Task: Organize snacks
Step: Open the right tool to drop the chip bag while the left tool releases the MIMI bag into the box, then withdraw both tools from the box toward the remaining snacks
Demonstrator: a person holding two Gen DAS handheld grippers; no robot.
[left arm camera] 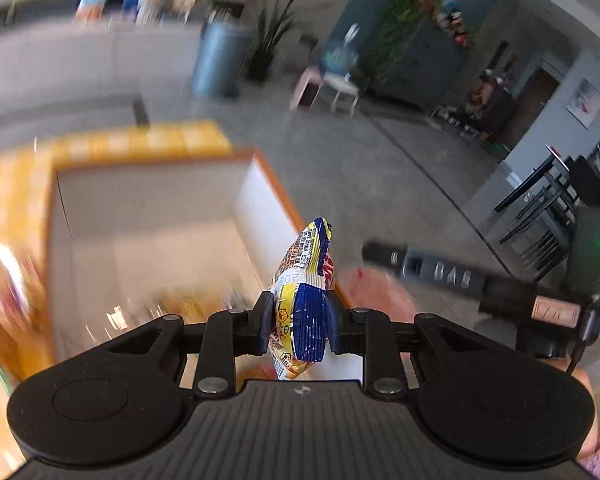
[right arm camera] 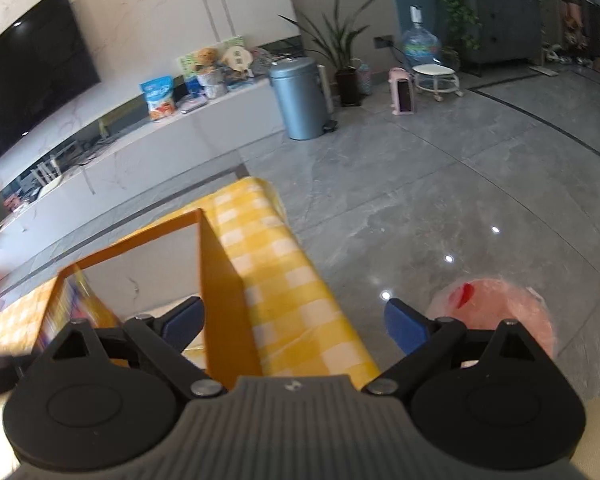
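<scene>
Blurred snack packs already lie inside the orange-rimmed white cardboard box [left arm camera: 148,216] on the yellow checked tablecloth [right arm camera: 284,280]. The left gripper [left arm camera: 299,320] pinches a blue-and-yellow crinkled snack packet [left arm camera: 304,292] beside the rim, undelivered. The right gripper [right arm camera: 294,322] is spread, empty.

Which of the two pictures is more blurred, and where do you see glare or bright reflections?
Left wrist view: strong motion blur over the orange-rimmed white box and the background, while the blue and yellow snack packet, clamped in the left gripper, stays sharp. Right wrist view: mostly sharp, bright light spots reflecting on the glossy grey tiled floor; the open right gripper is clear.
</scene>
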